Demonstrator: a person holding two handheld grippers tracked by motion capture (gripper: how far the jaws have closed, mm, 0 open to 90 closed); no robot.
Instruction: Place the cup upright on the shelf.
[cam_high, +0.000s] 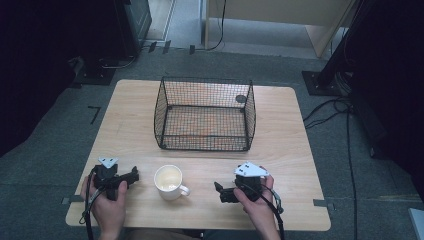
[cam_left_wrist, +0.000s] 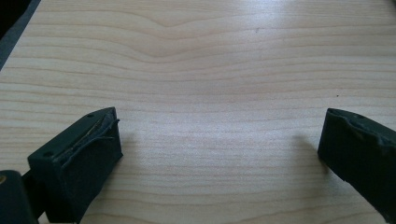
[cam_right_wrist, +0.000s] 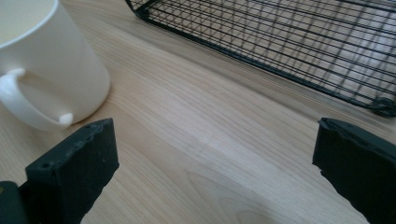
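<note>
Two tongs agape, flanking mug (cam_high: 168, 182); basket (cam_high: 204, 115) beyond, bare table (cam_high: 280, 145) between.

In the right gripper view the white mug (cam_right_wrist: 51, 65) is cut off by the top and left edges, so its rim and most of its handle fall outside the picture. The black wire basket (cam_right_wrist: 299, 51) there runs off the top and right edges; just its lower wall and near corner show. In the high view, the person's forearms are cut by the bottom edge. The left gripper (cam_high: 116, 178) and right gripper (cam_high: 225, 192) are small and dark there, so their jaw tips are hard to make out. The table's (cam_high: 280, 150) near edge is partly hidden behind the hands.
</note>
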